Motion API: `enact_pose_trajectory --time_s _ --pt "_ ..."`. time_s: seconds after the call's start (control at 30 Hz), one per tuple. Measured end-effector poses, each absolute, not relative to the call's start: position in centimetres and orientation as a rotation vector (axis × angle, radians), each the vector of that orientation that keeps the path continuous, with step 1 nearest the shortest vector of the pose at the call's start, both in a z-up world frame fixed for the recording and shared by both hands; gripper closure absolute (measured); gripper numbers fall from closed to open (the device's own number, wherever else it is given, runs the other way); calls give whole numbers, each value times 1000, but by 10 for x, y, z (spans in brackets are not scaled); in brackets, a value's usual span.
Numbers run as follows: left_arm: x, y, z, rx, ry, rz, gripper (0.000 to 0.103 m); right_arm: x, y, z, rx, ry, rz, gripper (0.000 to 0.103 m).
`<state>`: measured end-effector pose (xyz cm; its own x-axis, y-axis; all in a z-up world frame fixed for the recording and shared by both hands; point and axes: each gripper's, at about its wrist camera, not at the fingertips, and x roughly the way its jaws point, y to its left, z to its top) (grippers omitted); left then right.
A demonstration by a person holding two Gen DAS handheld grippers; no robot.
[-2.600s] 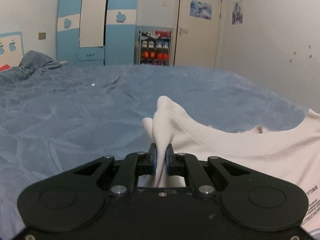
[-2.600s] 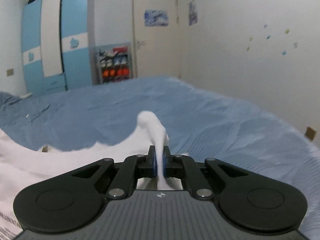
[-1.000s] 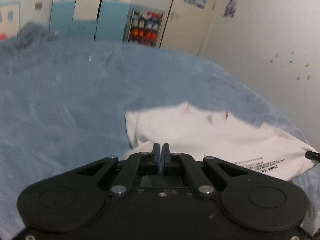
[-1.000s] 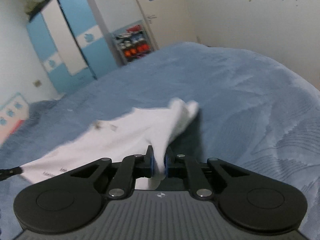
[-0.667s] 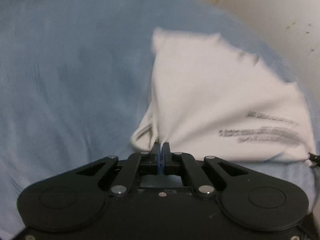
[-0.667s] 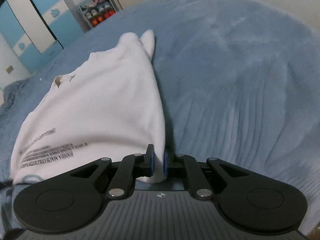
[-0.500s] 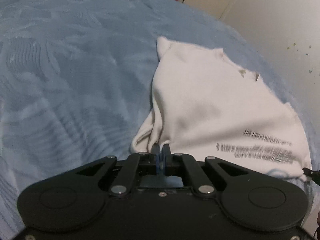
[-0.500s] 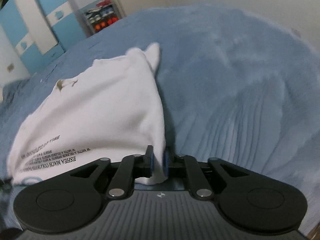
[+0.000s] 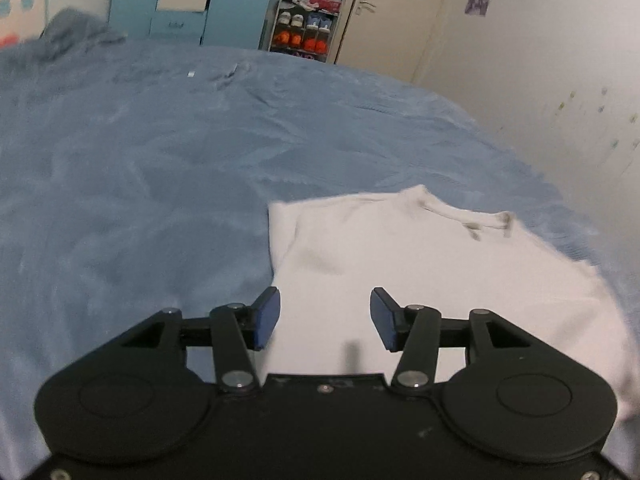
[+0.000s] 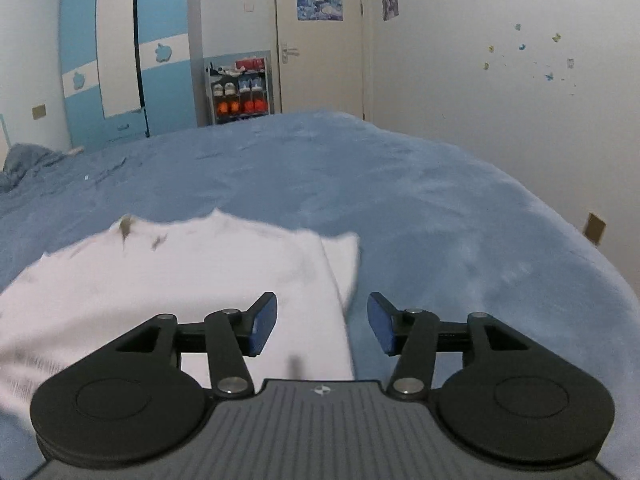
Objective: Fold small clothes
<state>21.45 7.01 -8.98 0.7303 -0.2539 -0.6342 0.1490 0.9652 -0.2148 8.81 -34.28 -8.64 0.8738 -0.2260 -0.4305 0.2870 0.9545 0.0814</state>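
Observation:
A small white T-shirt lies flat on the blue bedspread, neckline at its far edge. In the left wrist view my left gripper stands open just above the shirt's left side, nothing between its blue pads. In the right wrist view the same white T-shirt spreads to the left, with a short sleeve sticking out at its right edge. My right gripper is open over that right edge, holding nothing. Black print on the shirt shows faintly at the lower left of the right wrist view.
The blue bedspread stretches far ahead and to both sides. Beyond the bed stand a blue-and-white wardrobe, a shoe rack and a door. A white wall runs along the bed's right side.
Both grippers swung the shirt down onto the bed and let go. Their jaws, shut on the fabric half a second ago, now stand wide open, and the shirt lies flat.

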Motion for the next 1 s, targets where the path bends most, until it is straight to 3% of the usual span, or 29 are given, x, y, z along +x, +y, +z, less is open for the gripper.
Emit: enact_pose_trajectory --time_s 0.2,0.3,0.33,0.4,0.47,0.53,0.6,0.67,0.73,0.83,0.9,1.0 --pt "274 50 -126 -70 796 -213 51 166 -343 -103 63 498 -258 39" --pt "280 49 -139 -68 773 -215 59 188 -340 -124 25 526 -372 76" --pt "281 49 -143 -70 761 -218 61 191 -342 -129 54 540 -372 76" --pt "275 53 -144 -57 725 -196 103 191 -346 -135 85 529 -383 76" --pt "273 61 -145 -89 709 -190 103 185 -347 -135 91 518 -371 69" --pt "272 66 -144 -108 708 -190 103 182 -350 -133 100 518 -360 44" --pt "278 69 -146 -115 743 -194 98 187 -354 -132 104 523 -318 31" --pt "280 70 -144 -132 758 -223 70 192 -351 -132 74 539 -317 31" --pt "284 69 -142 -168 773 -257 57 196 -349 -133 62 546 -319 30" --pt "286 53 -142 -74 783 -240 54 202 -350 -138 69 557 -313 33" --pt "284 40 -145 14 765 -225 53 203 -351 -139 76 560 -303 50" --pt "278 28 -143 93 728 -189 53 203 -348 -138 55 557 -302 48"
